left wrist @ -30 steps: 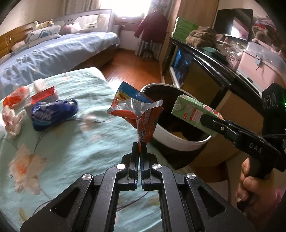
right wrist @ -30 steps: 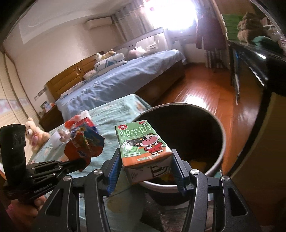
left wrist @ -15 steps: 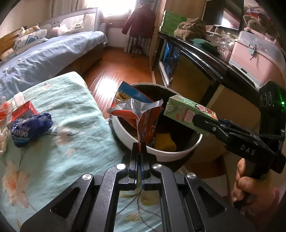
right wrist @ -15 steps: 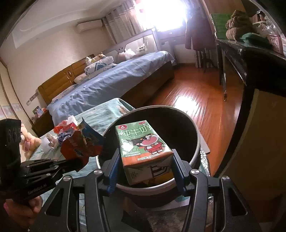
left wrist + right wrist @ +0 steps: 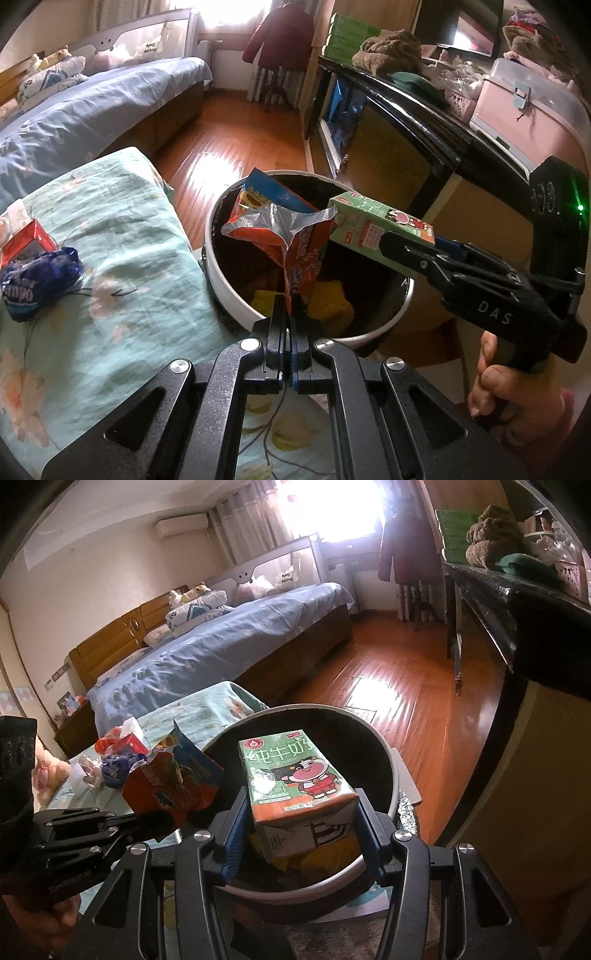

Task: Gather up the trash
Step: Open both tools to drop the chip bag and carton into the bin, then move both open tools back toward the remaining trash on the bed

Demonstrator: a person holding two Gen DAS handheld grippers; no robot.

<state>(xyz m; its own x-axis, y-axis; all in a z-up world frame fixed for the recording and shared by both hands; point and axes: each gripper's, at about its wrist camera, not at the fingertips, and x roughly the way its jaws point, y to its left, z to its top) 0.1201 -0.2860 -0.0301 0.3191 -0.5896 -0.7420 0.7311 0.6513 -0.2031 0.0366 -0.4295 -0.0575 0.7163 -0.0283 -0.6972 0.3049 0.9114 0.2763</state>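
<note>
My left gripper [image 5: 289, 325] is shut on an orange and blue snack wrapper [image 5: 288, 236] and holds it over the white round trash bin [image 5: 229, 295]. My right gripper [image 5: 301, 834] is shut on a green milk carton [image 5: 295, 775] and holds it over the same bin [image 5: 391, 760]. The carton [image 5: 373, 225] and right gripper [image 5: 413, 254] also show in the left wrist view. The wrapper [image 5: 173, 786] and left gripper [image 5: 129, 823] show in the right wrist view. Yellow trash [image 5: 328, 299] lies inside the bin.
A floral green tablecloth [image 5: 110, 258] covers the table left of the bin. On it lie a blue crumpled wrapper [image 5: 40, 280] and a red box [image 5: 26, 243]. A black cabinet [image 5: 406, 122] stands right of the bin. A bed [image 5: 221, 646] stands behind.
Both grippers have moved forward with their loads, from beside the bin's edge to over its opening. The bin now fills more of both views.
</note>
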